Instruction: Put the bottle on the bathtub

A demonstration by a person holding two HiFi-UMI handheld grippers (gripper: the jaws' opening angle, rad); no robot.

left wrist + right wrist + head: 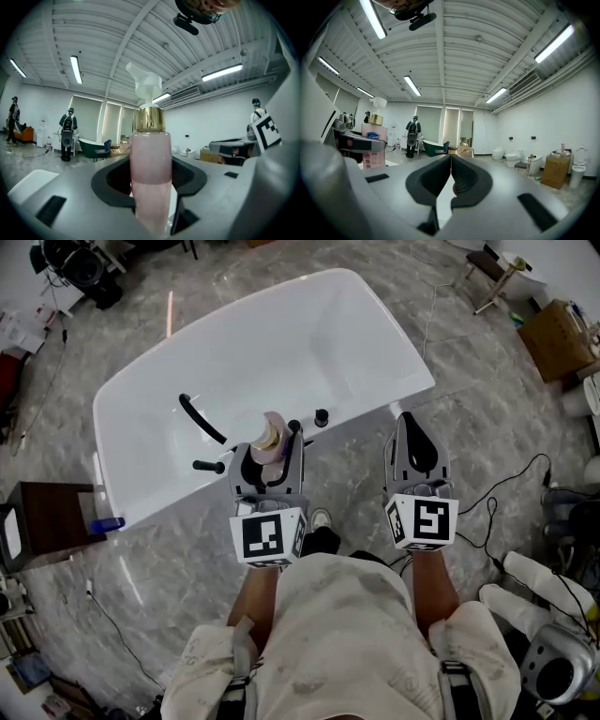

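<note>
A pink pump bottle with a gold collar and white pump head stands upright between the jaws of my left gripper, which is shut on it. It hangs over the near rim of the white bathtub, beside the black tap fittings. In the left gripper view the bottle fills the centre, pinched by the left gripper. My right gripper is shut and holds nothing, just off the tub's near right corner. The right gripper view shows the right gripper with jaws pressed together, and the bottle at the left.
A black curved spout and black knobs sit on the tub's near rim. A brown side table with a blue item stands to the left. A cardboard box, cables and white devices lie to the right. People stand far off.
</note>
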